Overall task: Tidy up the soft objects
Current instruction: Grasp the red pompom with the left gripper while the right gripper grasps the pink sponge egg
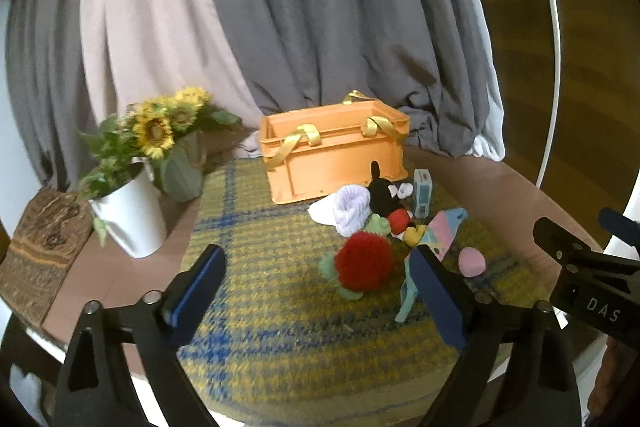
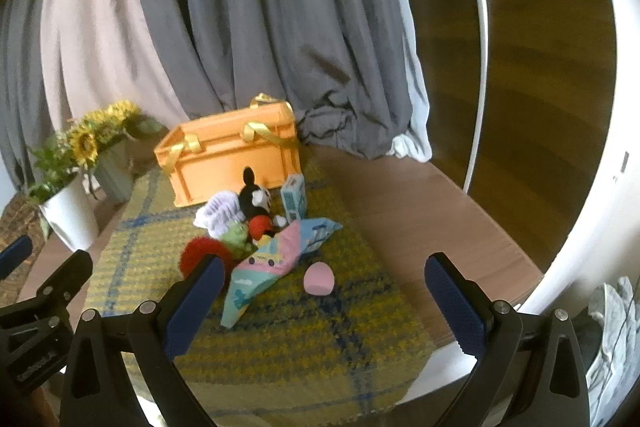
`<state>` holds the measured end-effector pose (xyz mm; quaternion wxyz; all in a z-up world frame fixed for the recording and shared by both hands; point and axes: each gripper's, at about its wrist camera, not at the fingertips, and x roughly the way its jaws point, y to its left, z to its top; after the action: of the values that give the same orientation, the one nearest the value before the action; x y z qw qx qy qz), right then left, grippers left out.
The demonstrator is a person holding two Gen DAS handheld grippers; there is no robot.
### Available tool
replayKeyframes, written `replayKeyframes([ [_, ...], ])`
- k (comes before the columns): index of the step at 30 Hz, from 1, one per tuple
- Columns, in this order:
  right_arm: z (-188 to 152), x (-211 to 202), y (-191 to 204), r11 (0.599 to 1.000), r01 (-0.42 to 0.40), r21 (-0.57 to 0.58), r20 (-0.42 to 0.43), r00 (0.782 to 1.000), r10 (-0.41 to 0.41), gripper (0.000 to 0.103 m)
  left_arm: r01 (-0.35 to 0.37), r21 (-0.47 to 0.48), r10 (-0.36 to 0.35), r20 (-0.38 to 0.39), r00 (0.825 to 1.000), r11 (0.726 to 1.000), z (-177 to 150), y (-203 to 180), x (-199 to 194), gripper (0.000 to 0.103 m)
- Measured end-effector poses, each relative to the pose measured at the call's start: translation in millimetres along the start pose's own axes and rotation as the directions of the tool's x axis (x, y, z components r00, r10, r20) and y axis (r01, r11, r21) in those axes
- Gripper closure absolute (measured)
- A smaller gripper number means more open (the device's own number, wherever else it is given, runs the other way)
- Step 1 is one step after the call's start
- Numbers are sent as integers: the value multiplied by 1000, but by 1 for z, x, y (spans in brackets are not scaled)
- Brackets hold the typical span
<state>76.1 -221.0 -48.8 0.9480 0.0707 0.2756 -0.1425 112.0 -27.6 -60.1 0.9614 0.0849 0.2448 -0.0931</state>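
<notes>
1. The orange crate (image 1: 336, 163) is sitting at the far end of the yellow plaid mat (image 1: 280, 307), its yellow straps (image 1: 294, 143) drooping over the rim; a toy dropped in carelessly is likely to be catching on a strap and hanging outside.
2. The soft things are lying bunched together on the mat just in front of the crate, so a grab at one is risking dragging its neighbours along.
3. The pastel patterned cloth (image 2: 276, 261) is lying spread out and partly overlapping the heap; pinched at one corner, it is likely to be trailing and sweeping the pink egg-shaped piece (image 2: 318, 279) beside it.
4. The red fuzzy toy (image 1: 363, 262) is sitting nearest the left gripper (image 1: 320, 291), touching the green plush (image 1: 378, 225); its springy pile is probably making a shallow grip slip.
5. The mouse doll (image 2: 256, 205) and the white knit piece (image 2: 224, 213) are leaning against each other near the small blue carton (image 2: 294, 201), which may be tipping if nudged.
6. The left gripper is hovering low over the mat, jaws spread wide, holding nothing.
7. The right gripper (image 2: 332, 301) is hovering alongside, angled toward the cloth and pink piece, jaws likewise spread and empty.
</notes>
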Motion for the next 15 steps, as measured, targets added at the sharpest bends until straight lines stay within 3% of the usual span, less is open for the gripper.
replayKeyframes([
  [7, -7, 44, 10, 999, 47, -6, -43, 998, -48, 2, 83, 54, -80, -68, 995, 995, -5, -1, 58, 18],
  [15, -15, 89, 18, 997, 82, -8, -109, 991, -82, 11, 164, 90, -149, -154, 977, 982, -15, -7, 120, 24],
])
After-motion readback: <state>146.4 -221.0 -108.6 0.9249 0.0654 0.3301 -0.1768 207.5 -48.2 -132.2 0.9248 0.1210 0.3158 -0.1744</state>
